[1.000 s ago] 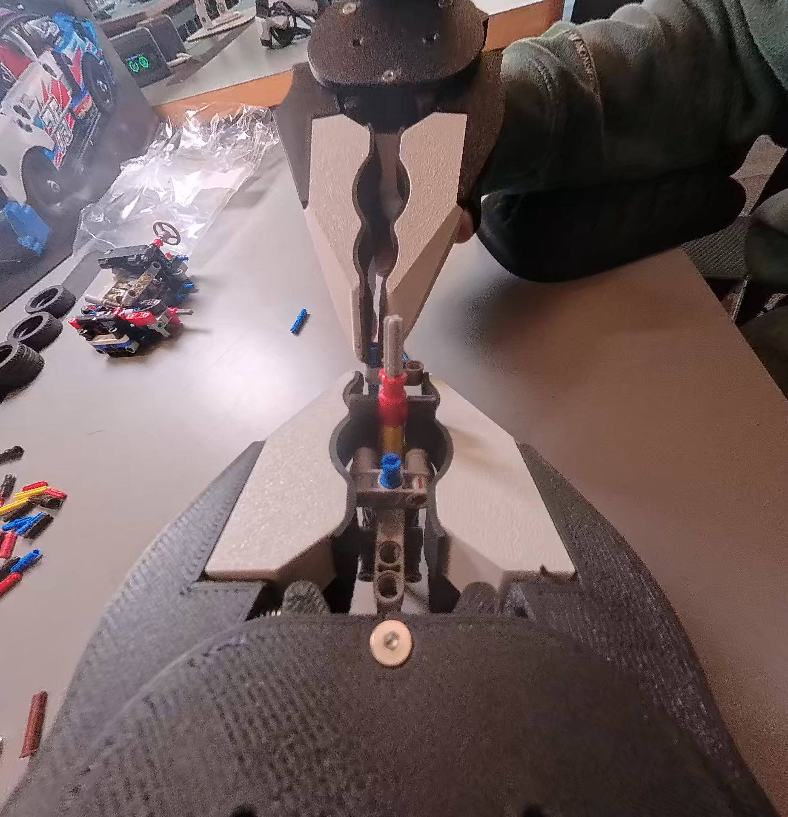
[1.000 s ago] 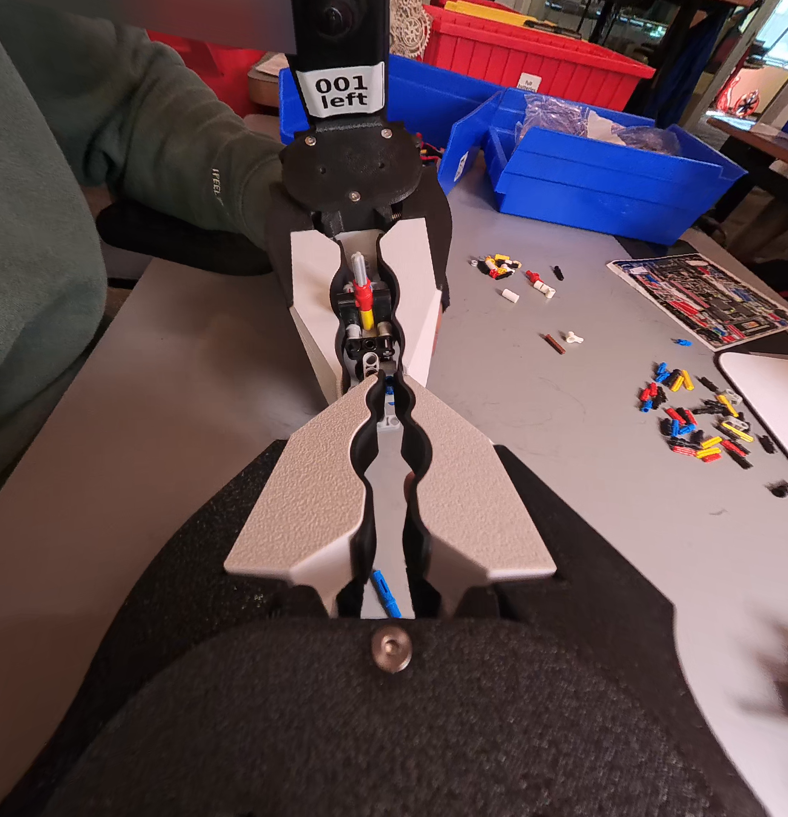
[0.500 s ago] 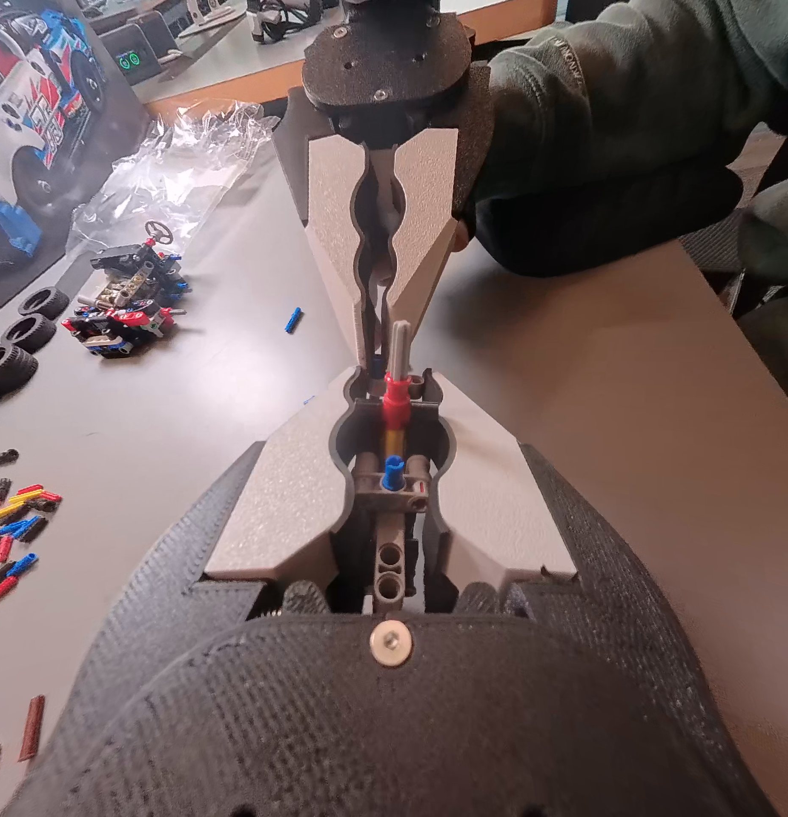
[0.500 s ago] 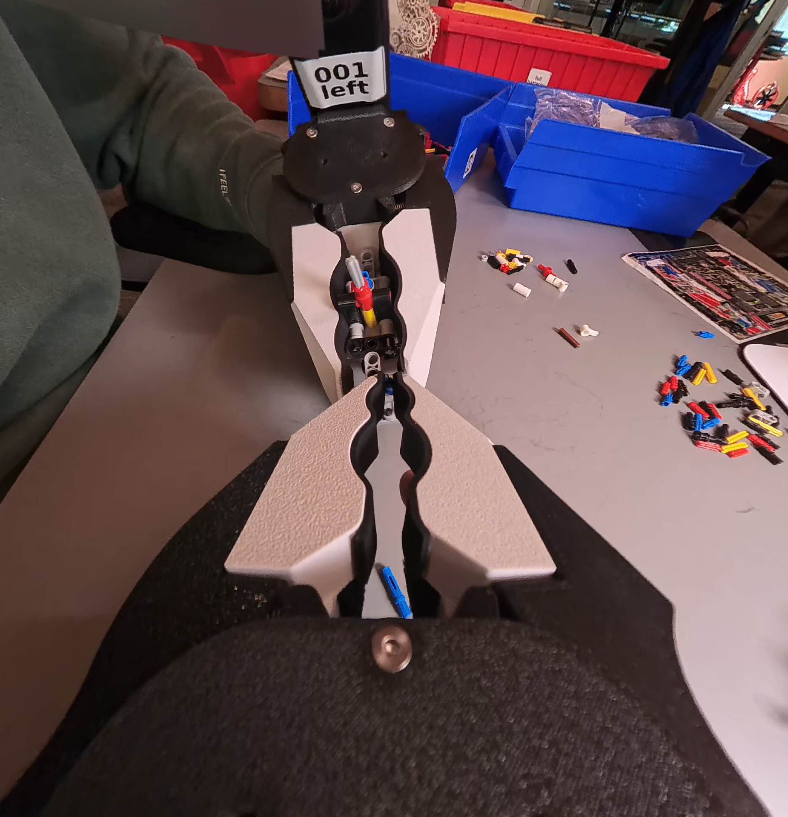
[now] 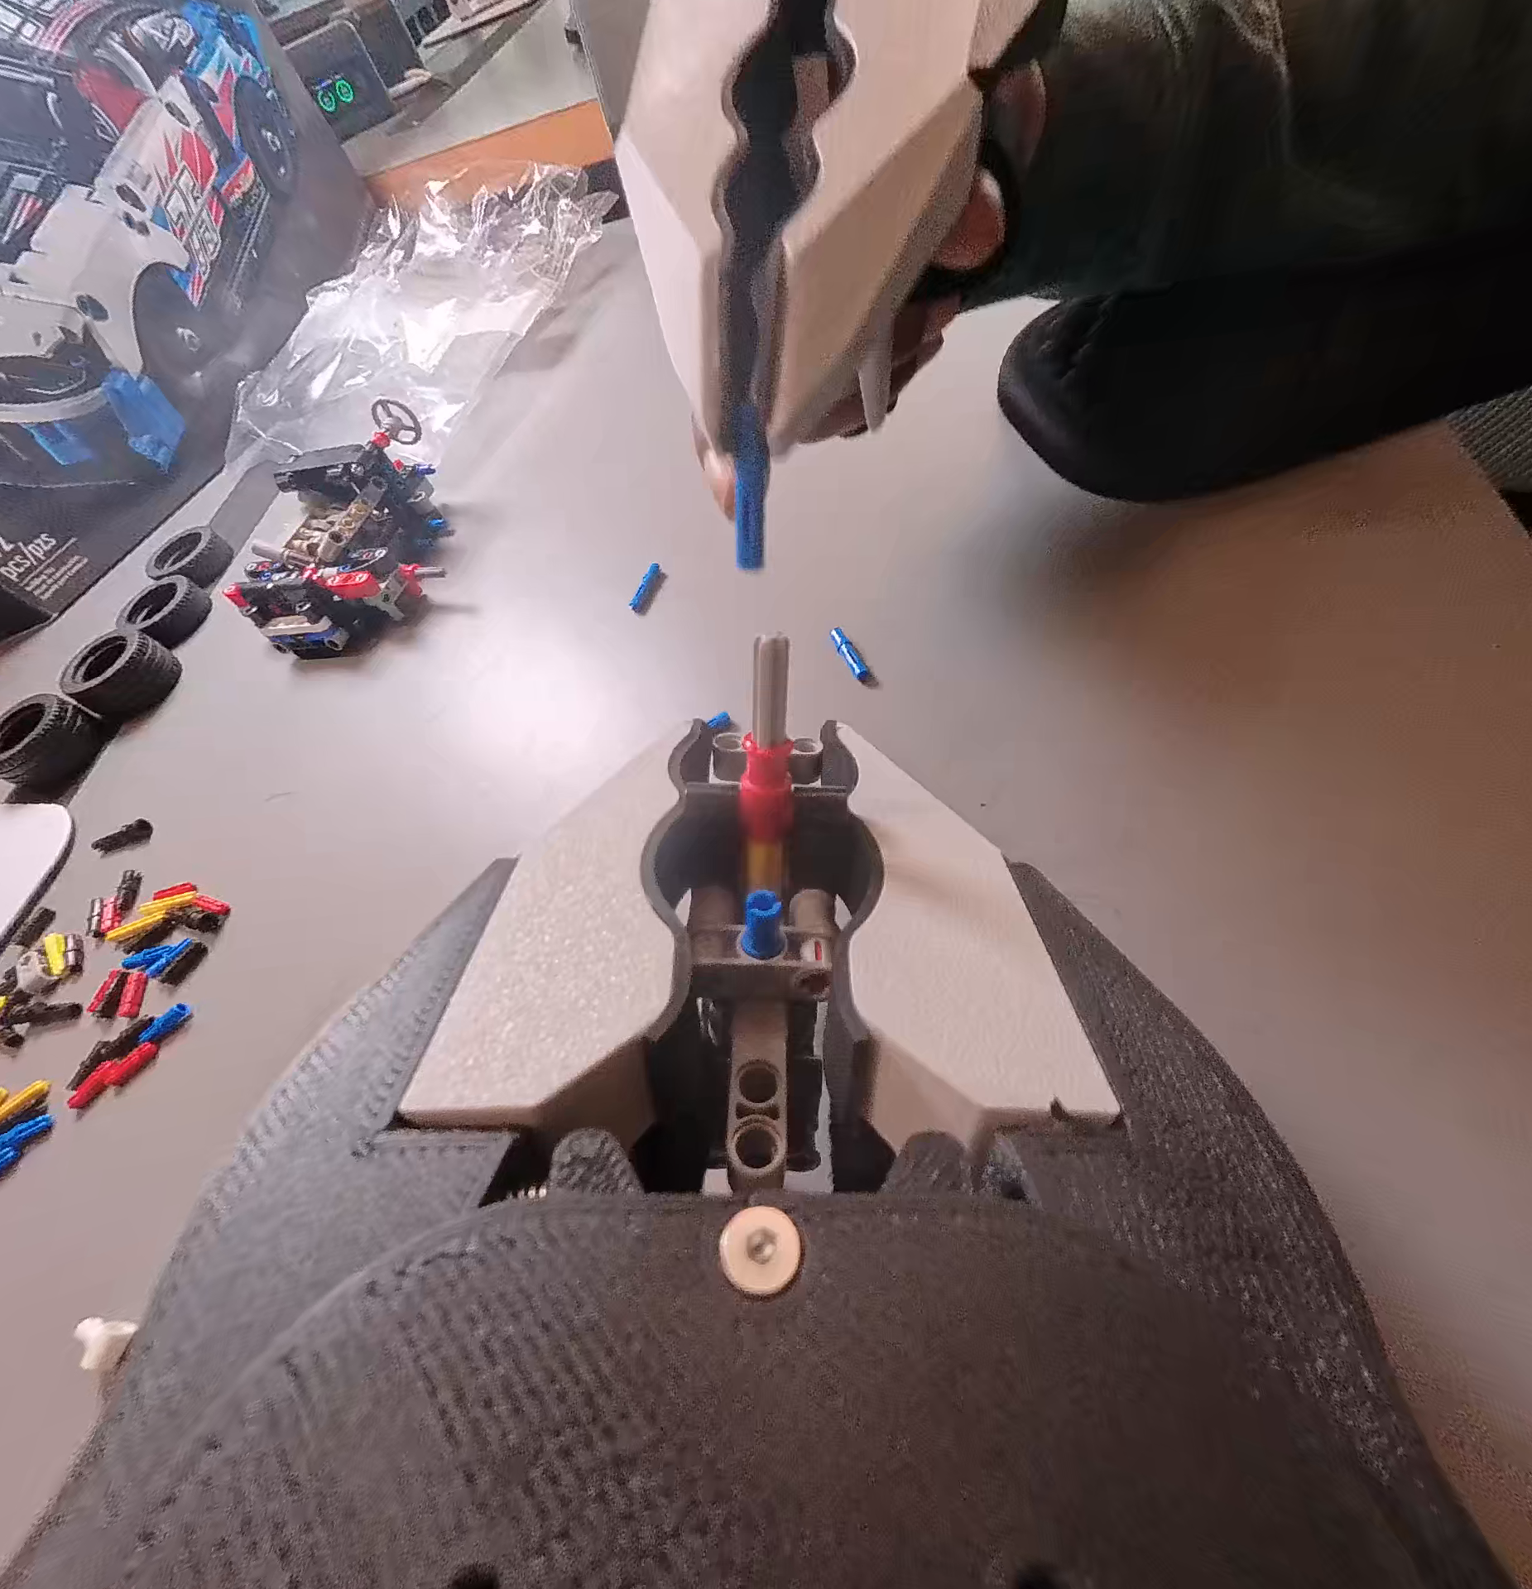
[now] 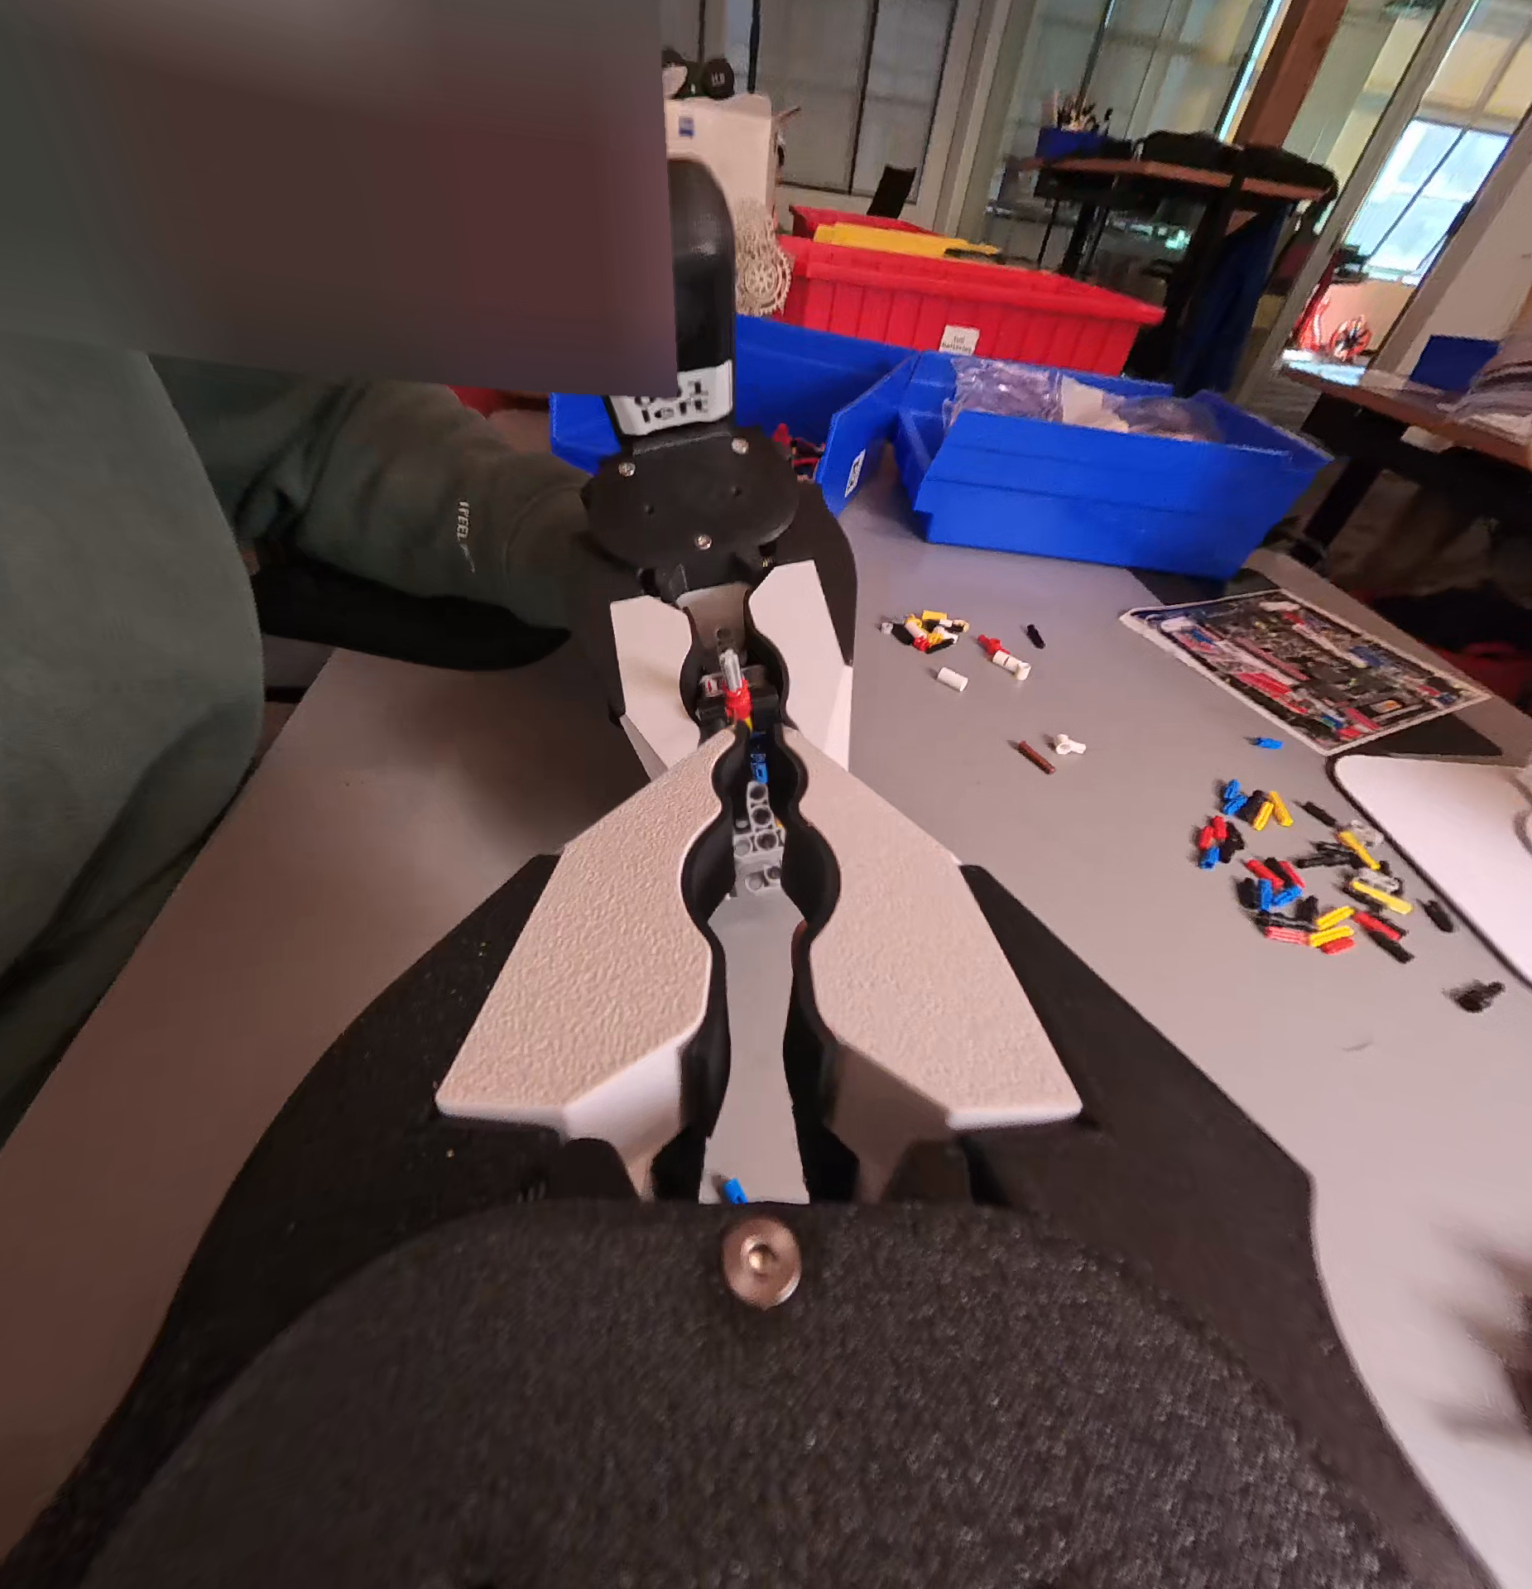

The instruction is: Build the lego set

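My left gripper (image 5: 766, 744) is shut on a small brick assembly (image 5: 758, 937). The assembly is a dark grey frame with a red bush, a yellow piece, a blue pin and a grey axle (image 5: 771, 688) that sticks out past the fingertips. It also shows in the right wrist view (image 6: 732, 688). My right gripper (image 6: 749, 744) is shut on a blue pin (image 5: 747, 507). In the left wrist view it hangs above and beyond the axle, clear of the assembly. A light grey holed beam (image 6: 758, 838) shows through the hollow between my right fingers.
Loose blue pins (image 5: 646, 587) lie on the grey table (image 5: 1175, 774). To the left are several tyres (image 5: 121, 666), a part-built car (image 5: 341, 559), a plastic bag (image 5: 418, 284), a box (image 5: 100, 215) and coloured pins (image 5: 100, 989). Blue bins (image 6: 1089, 464) and a booklet (image 6: 1304, 662) are to the right. My hands' fingertips stand some 6 cm from each other.
My right gripper was tip to tip with the assembly. It has drawn back and up, still shut on the blue pin. My left gripper keeps its hold and has lifted a little.
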### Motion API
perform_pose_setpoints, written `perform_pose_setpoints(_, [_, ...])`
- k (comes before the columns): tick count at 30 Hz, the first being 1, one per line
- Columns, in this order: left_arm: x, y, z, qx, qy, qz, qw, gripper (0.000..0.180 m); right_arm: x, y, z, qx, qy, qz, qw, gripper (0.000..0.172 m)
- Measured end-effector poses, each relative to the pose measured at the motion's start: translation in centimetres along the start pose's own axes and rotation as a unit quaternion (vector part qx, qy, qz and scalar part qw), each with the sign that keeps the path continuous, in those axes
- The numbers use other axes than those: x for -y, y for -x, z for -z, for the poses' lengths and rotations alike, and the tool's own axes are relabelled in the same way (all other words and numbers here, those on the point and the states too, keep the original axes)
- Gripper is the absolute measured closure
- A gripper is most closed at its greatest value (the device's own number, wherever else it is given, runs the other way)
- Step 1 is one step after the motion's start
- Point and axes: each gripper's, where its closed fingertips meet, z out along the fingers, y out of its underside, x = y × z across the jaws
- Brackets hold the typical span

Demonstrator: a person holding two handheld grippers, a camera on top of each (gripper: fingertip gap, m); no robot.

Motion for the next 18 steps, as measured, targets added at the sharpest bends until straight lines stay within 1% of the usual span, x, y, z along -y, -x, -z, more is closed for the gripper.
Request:
perform_pose_setpoints(2, [0.3, -0.2, 0.0, -0.005, -0.011, 0.002, 1.000, 0.155, -0.9, 0.4, -0.8, 0.002, 0.016, -0.008, 1.000, 0.170])
perform_pose_setpoints(8, [1.1, -0.5, 0.1, -0.015, -0.044, 0.026, 0.999, 0.156, -0.9, 1.1, -1.9, 0.013, 0.019, -0.025, 0.999, 0.170])
perform_pose_setpoints(12, [1.5, -0.6, 0.2, -0.017, -0.060, 0.037, 0.997, 0.156, -1.1, 1.2, -1.9, 0.014, 0.014, -0.035, 0.999, 0.170])
perform_pose_setpoints(14, [1.7, -0.4, 0.3, -0.021, -0.073, 0.059, 0.995, 0.156, -0.7, 0.6, -1.4, 0.009, -0.003, -0.051, 0.999, 0.170])
perform_pose_setpoints(16, [1.8, 0.2, 0.6, -0.020, -0.095, 0.093, 0.991, 0.156, -0.2, -0.7, -0.3, -0.013, -0.026, -0.072, 0.997, 0.169])
perform_pose_setpoints(18, [2.0, 1.0, 1.1, -0.023, -0.124, 0.140, 0.982, 0.156, -0.6, -2.3, 0.8, -0.043, -0.023, -0.082, 0.995, 0.169])
